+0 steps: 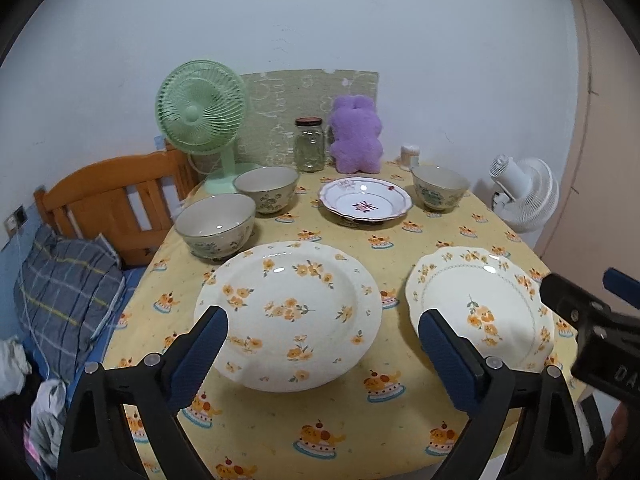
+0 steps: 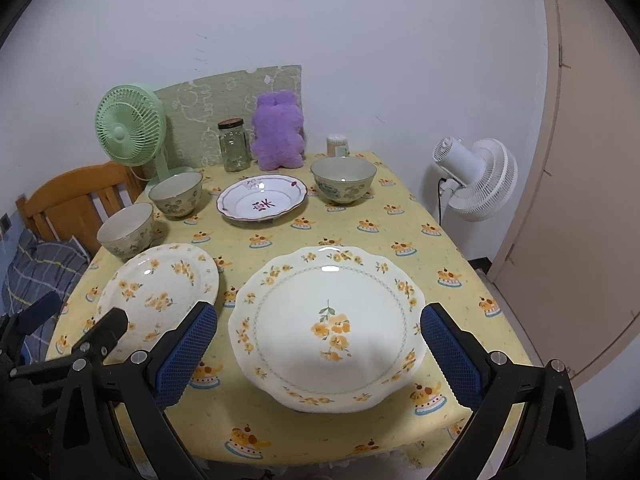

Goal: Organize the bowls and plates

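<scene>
Presently, both tongs open, plates (image 1: 288,316) untouched

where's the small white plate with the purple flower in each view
Left wrist: the purple-flower plate sits at the far middle of the table, right of centre, beyond both yellow-flowered plates.
Right wrist: it lies left of centre, at the far middle of the table.
Shared landmark: the purple plush toy stands just behind it in both.

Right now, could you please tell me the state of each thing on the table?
Left gripper: open, empty.
Right gripper: open, empty.
Two yellow-flower plates: flat, unstacked.
Purple-rimmed plate: flat, empty.
Three bowls: upright, empty.
Glass jar: lid on.
</scene>
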`<state>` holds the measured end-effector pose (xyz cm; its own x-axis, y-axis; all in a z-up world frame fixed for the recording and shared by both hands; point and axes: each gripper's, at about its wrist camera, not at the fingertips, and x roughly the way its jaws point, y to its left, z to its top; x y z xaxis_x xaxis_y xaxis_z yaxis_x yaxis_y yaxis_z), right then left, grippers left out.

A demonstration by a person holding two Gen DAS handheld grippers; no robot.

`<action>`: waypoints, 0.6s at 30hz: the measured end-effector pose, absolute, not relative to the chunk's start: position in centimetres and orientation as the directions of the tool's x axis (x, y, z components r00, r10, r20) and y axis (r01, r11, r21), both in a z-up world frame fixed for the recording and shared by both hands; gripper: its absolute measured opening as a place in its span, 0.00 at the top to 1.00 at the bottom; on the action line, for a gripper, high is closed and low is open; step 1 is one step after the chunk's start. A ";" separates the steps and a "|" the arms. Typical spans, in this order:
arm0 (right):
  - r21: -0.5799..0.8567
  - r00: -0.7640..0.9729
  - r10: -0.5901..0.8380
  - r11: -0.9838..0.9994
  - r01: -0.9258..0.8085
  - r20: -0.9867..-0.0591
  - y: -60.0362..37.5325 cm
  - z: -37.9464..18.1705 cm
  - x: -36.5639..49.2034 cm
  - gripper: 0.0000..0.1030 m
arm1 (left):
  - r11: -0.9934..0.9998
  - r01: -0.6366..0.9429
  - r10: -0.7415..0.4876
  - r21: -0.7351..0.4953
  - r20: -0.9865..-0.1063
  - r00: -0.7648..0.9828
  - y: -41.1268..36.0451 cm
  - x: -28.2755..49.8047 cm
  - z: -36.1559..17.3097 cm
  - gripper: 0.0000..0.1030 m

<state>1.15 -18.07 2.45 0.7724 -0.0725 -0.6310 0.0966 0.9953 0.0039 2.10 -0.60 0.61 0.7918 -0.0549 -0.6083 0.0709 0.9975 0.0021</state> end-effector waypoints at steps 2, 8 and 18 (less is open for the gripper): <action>0.007 0.764 -0.077 0.994 0.106 -0.640 -18.0 2.4 1.4 0.01 | 0.996 0.084 -0.074 -0.013 -0.623 0.779 -0.5 2.4 0.4 0.06; 0.004 0.737 -0.104 0.990 0.143 -0.668 -18.6 2.3 2.0 0.01 | 0.992 0.112 -0.119 -0.053 -0.651 0.749 -1.1 3.7 0.2 0.06; -0.023 0.706 -0.113 0.990 0.136 -0.700 -21.6 0.6 5.4 0.01 | 0.991 0.102 -0.133 -0.086 -0.702 0.699 -4.7 7.0 -1.5 0.15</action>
